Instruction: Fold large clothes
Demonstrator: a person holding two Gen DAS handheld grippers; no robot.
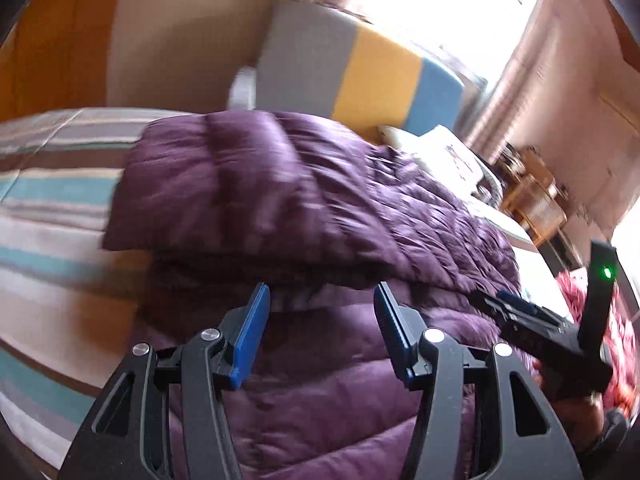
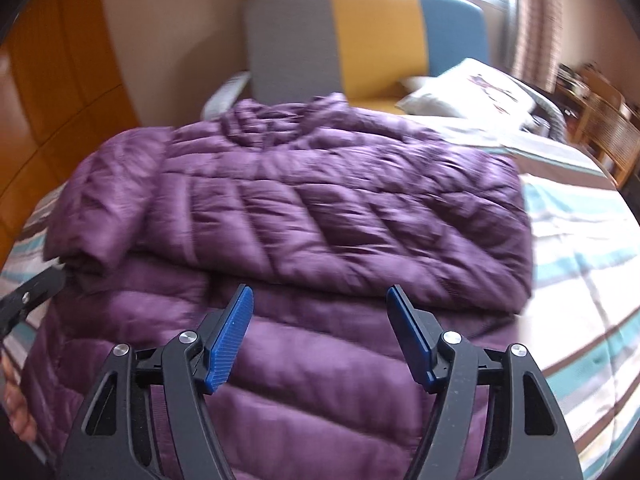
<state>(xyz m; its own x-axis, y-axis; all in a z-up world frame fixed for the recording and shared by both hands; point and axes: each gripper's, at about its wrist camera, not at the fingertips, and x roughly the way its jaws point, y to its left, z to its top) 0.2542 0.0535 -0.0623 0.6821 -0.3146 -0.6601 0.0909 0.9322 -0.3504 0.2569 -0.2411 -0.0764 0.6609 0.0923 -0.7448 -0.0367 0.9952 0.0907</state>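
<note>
The room was a bedroom with a bright window [image 1: 440,8], an orange wooden wardrobe [image 2: 60,92] at the left and a padded headboard in grey, yellow and blue panels [image 2: 368,36]. On the bed lay a striped cover in white, teal and brown [image 2: 580,248], and on it the purple quilted puffer jacket [image 2: 320,200], its upper part folded over the lower part. A white printed pillow [image 2: 472,88] rested near the headboard, and wicker furniture [image 2: 608,128] stood beside the bed.

The left tool [image 1: 320,336] was released, its blue pads spread over the jacket with only fabric below them. The right tool [image 2: 320,336] was also released above the lower part of the jacket. In the left wrist view the right tool [image 1: 520,312] appeared at the jacket's right edge, near something pink and patterned [image 1: 576,292] that was too blurred to identify. Both views were smeared, and the jacket's hem was cut off by the tools.
</note>
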